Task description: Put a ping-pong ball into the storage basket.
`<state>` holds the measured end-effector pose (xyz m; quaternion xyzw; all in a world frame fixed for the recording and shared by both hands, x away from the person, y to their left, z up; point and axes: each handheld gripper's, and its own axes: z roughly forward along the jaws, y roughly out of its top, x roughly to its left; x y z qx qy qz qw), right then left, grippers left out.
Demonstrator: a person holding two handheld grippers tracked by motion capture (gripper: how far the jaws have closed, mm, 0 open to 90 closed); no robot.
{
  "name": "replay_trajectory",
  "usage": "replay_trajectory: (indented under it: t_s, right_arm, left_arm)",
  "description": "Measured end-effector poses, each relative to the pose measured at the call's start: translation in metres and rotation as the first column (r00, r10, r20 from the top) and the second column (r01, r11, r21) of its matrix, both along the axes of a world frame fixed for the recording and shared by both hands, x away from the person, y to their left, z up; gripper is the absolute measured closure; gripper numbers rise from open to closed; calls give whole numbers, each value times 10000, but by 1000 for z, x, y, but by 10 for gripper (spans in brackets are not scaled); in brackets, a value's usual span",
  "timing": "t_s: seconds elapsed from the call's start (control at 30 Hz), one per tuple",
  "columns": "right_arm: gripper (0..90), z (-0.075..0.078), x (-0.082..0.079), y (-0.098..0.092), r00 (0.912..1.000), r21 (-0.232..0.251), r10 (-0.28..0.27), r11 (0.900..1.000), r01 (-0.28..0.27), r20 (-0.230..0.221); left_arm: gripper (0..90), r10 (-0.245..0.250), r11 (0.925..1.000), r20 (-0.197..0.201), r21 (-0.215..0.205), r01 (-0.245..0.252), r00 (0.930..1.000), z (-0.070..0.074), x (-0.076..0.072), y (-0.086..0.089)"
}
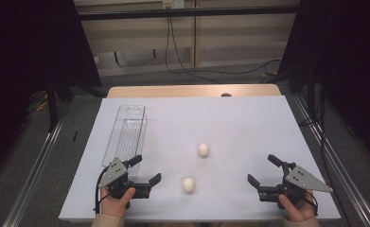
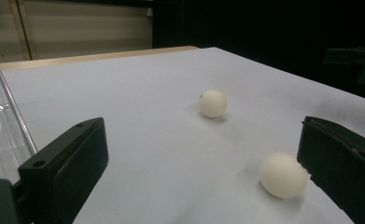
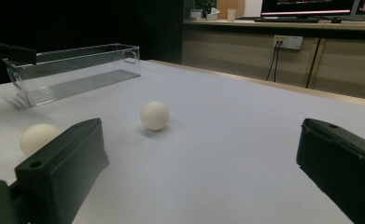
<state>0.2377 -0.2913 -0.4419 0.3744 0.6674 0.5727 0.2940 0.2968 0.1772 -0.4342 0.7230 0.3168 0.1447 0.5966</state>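
Two eggs lie loose on the desk (image 1: 249,118): near egg (image 1: 188,184) just beside the left gripper (image 1: 145,171), far egg (image 1: 203,149) farther on. Both grippers' jaws are held wide, empty. If nudged off-centre, an egg may be rolled away; if over-squeezed, cracked.

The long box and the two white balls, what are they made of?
The long box looks like clear hard plastic: the table shows through its glossy walls, and its floor is ribbed. The near ball and far ball look smooth, matte and off-white, maybe eggs or plastic; I can't tell which.
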Motion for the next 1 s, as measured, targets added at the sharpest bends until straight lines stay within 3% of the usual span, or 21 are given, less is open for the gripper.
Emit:
replay_trajectory:
  t_s: [1.0]
  right_arm:
    - [8, 0, 0, 0, 10000, -1, 35, 10000, -35, 20]
  left_arm:
    - [20, -471, 9985, -190, 265, 476, 9987, -2, 1, -15]
